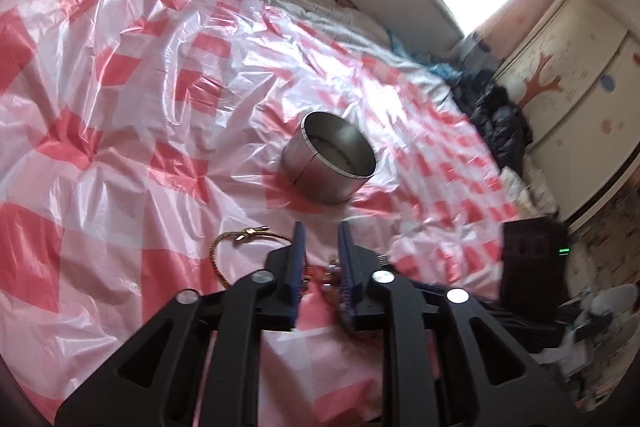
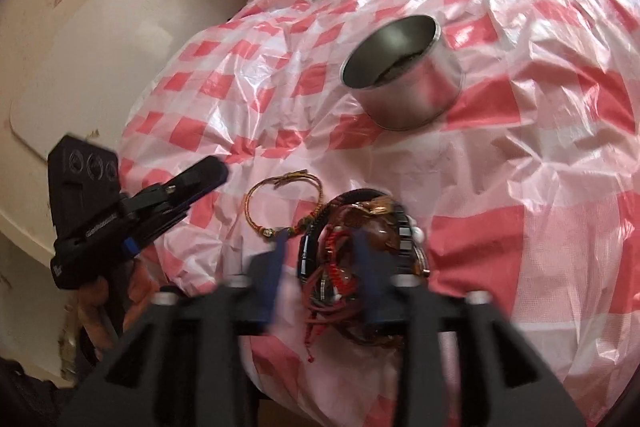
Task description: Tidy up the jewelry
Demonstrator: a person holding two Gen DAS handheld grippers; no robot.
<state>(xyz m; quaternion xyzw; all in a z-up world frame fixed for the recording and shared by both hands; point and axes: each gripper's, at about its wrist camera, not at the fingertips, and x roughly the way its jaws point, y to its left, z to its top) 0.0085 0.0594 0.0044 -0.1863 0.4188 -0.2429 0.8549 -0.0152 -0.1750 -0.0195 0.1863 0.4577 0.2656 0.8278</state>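
While we look along the left gripper in its own wrist view, we hold it low over the red-and-white checked plastic sheet, its blue-padded fingers parted with nothing between them. Just left of them lies a gold bangle, and a bit of the jewelry pile shows between the fingers near their base. Ahead, apart from both, a round metal tin stands open with some dark, unclear contents at its bottom. From the right wrist view, we keep the right gripper spread wide above the tangled jewelry pile of red cords, dark beads and a watch, gripping nothing. Beside it lie the bangle and the left gripper, angled in from the left in a hand. Beyond, the tin sits tilted on the sheet.
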